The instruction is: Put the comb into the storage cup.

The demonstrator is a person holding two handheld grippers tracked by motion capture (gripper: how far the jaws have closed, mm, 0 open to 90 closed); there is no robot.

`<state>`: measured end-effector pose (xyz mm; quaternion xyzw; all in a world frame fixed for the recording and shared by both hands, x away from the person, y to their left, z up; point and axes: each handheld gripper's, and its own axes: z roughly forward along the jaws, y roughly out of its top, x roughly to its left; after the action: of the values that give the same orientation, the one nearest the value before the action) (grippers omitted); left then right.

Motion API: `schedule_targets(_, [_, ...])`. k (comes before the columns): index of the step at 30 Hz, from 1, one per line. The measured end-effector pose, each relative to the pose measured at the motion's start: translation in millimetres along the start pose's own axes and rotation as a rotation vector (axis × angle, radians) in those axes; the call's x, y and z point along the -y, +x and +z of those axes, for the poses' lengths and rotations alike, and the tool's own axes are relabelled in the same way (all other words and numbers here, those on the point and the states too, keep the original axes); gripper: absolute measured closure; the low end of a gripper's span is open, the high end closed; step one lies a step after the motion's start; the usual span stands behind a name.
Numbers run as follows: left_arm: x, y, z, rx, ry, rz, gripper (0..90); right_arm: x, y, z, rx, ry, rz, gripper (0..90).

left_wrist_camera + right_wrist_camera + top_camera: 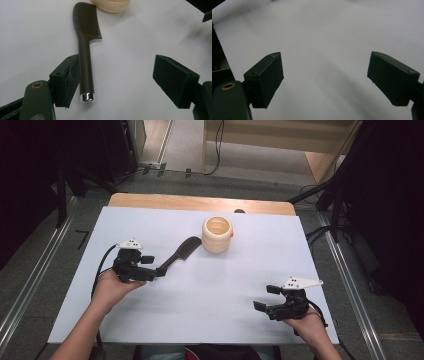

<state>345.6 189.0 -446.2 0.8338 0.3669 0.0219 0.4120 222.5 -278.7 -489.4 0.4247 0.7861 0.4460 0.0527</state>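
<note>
Clearly, the left tool [116,82] is spread wide, its two black jaws far apart. Seen in the left gripper view, one jaw lies right against the handle of a dark brown comb [85,50], while the other jaw stands well clear of it on the far side, so the comb is flanked but not pinched. The comb lies flat on the white desk [30,37], its silver-capped handle end nearest the tool and its toothed head pointing away toward a cream ribbed cup [112,6], whose base sits just beside the comb's head.

From the high view, the left tool [150,267] sits at the near end of the comb [177,254], which runs diagonally up toward the cup [217,234]; the comb's head ends just short of the cup's side. The cup stands upright near the desk's far edge, its mouth open upward.

The right tool [266,297] is held low over the desk [225,285] at the near right, well apart from comb and cup. Its jaws are likewise spread wide, and the right gripper view [324,80] has bare white desk surface [324,37] between them, with nothing held or touched.
</note>
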Motion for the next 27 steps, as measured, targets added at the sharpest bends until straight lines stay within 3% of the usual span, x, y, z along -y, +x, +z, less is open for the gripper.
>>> schedule_targets(10, [-14.0,8.5,8.6,0.0,-0.018,0.006,23.4,-0.5,0.0,0.2,-0.004,-0.005,0.004,11.7])
schedule_targets(21, [-30.4,11.1,25.2,-0.009,0.002,0.026,23.4,-0.9,-0.5,0.5,-0.002,-0.008,0.003,11.7])
schedule_targets(27, [-31.6,14.7,29.6,-0.018,0.003,0.016,23.5,-0.9,-1.0,-0.4,-0.002,-0.009,0.006,11.7])
